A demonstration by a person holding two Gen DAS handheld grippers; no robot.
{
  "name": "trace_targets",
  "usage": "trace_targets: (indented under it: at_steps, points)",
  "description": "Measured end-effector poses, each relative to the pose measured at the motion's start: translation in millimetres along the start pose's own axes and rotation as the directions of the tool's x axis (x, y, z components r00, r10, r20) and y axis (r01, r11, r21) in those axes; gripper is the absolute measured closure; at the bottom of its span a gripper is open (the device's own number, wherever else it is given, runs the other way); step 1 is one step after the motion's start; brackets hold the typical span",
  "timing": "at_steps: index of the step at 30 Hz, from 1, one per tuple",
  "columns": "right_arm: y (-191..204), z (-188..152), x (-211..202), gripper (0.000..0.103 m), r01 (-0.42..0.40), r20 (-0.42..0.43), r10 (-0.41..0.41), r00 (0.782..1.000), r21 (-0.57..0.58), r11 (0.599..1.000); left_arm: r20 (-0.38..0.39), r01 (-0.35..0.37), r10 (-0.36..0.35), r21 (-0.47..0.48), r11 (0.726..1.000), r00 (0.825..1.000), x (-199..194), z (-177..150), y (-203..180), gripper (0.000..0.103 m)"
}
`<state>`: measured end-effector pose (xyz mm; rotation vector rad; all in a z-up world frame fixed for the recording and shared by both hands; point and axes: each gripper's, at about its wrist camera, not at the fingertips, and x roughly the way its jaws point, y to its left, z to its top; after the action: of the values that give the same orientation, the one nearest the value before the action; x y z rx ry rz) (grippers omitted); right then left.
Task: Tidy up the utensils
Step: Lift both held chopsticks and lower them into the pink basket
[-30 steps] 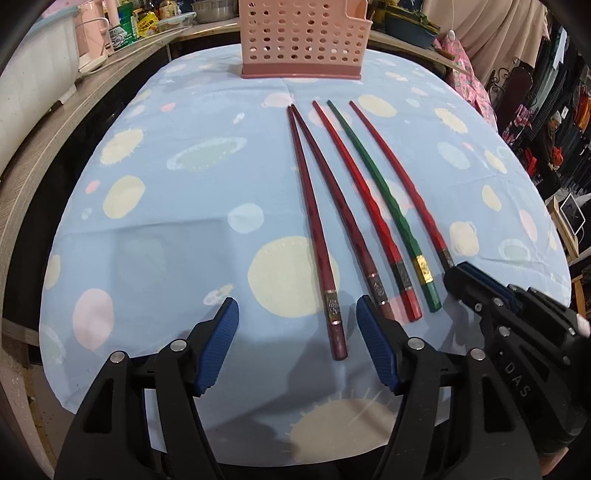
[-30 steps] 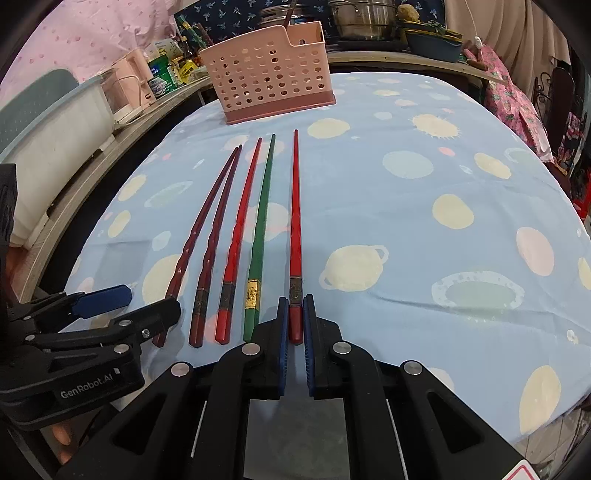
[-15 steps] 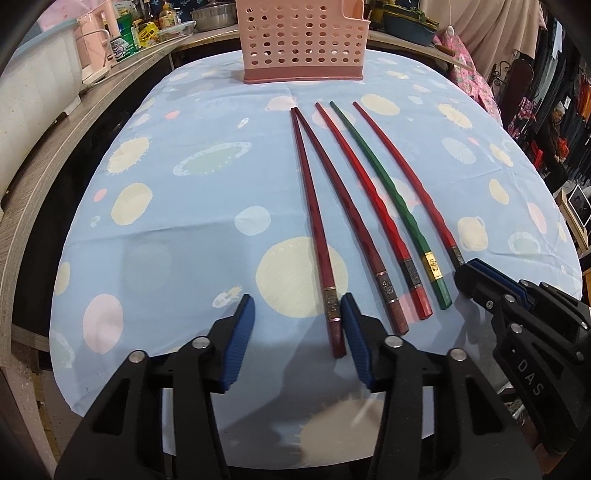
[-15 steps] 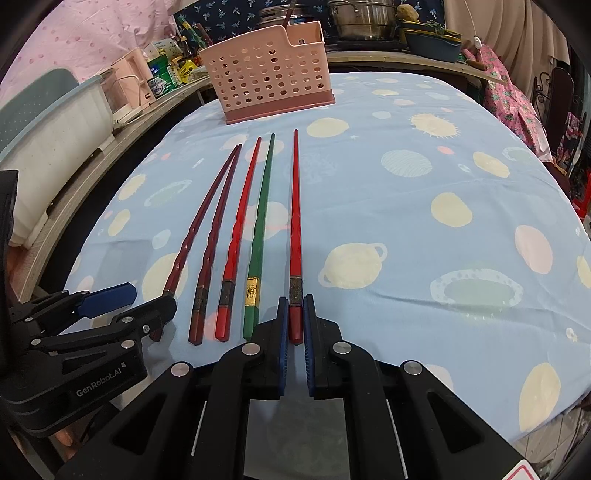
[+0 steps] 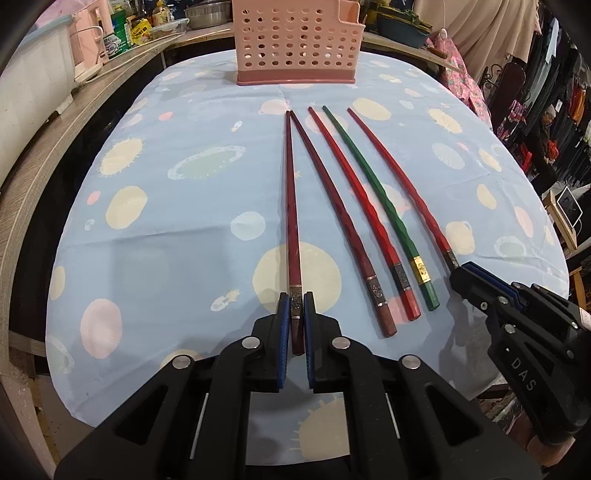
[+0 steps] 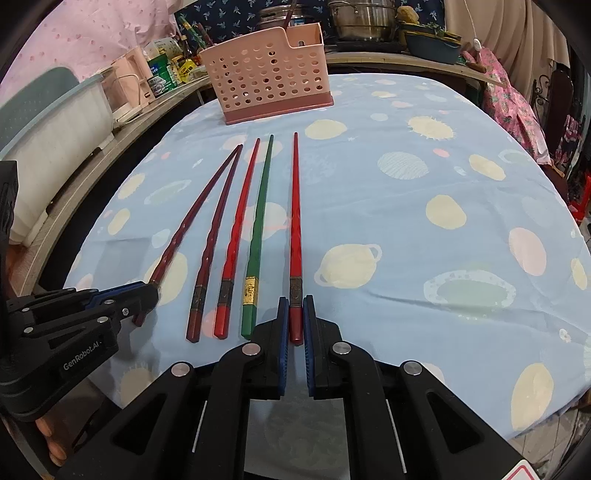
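Note:
Several long chopsticks lie side by side on the blue spotted tablecloth, thick ends toward me. My left gripper (image 5: pixel 294 310) is shut on the thick end of the leftmost dark red chopstick (image 5: pixel 291 221). My right gripper (image 6: pixel 294 310) is shut on the thick end of the rightmost bright red chopstick (image 6: pixel 295 221). Between them lie another dark red chopstick (image 5: pixel 340 221), a red one (image 5: pixel 365 214) and a green one (image 5: pixel 384 210). Both held chopsticks still rest on the cloth. A pink perforated utensil basket (image 5: pixel 299 40) stands at the far edge; it also shows in the right wrist view (image 6: pixel 269 85).
A wooden counter (image 5: pixel 55 140) runs along the left with a white tub and bottles. Pots (image 6: pixel 362 18) stand behind the basket. The table's near edge (image 5: pixel 221 443) is just under my grippers. Clothes hang at the right.
My left gripper moved right over the leftmost dark red chopstick and closed on its thick end. The right gripper stays shut on the red chopstick and has not moved.

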<state>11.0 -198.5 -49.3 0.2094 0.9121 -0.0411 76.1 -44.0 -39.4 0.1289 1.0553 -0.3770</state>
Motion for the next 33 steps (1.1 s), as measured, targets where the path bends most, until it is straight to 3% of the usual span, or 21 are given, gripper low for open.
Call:
trace_targets:
  at_steps: [6, 12, 22, 33]
  points:
    - [-3, 16, -24, 0.096, -0.005, 0.052, 0.004, 0.999, 0.009, 1.0, 0.044, 0.003, -0.001, -0.04, 0.999, 0.999, -25, 14, 11, 0.096]
    - [-8, 52, -59, 0.096, -0.025, 0.155, 0.02, 0.988, 0.031, 0.999, 0.133, 0.012, -0.002, -0.073, 0.997, 0.991, -61, 42, 21, 0.096]
    - [-16, 132, -102, 0.096, -0.061, 0.326, 0.043, 0.944, 0.045, 0.997, 0.248, 0.044, -0.018, -0.1, 0.994, 0.969, -103, 109, 33, 0.096]
    - [-11, 208, -109, 0.096, -0.117, 0.414, 0.088, 0.906, 0.044, 0.992, 0.349, 0.061, -0.023, -0.098, 0.993, 0.937, -126, 194, 41, 0.096]
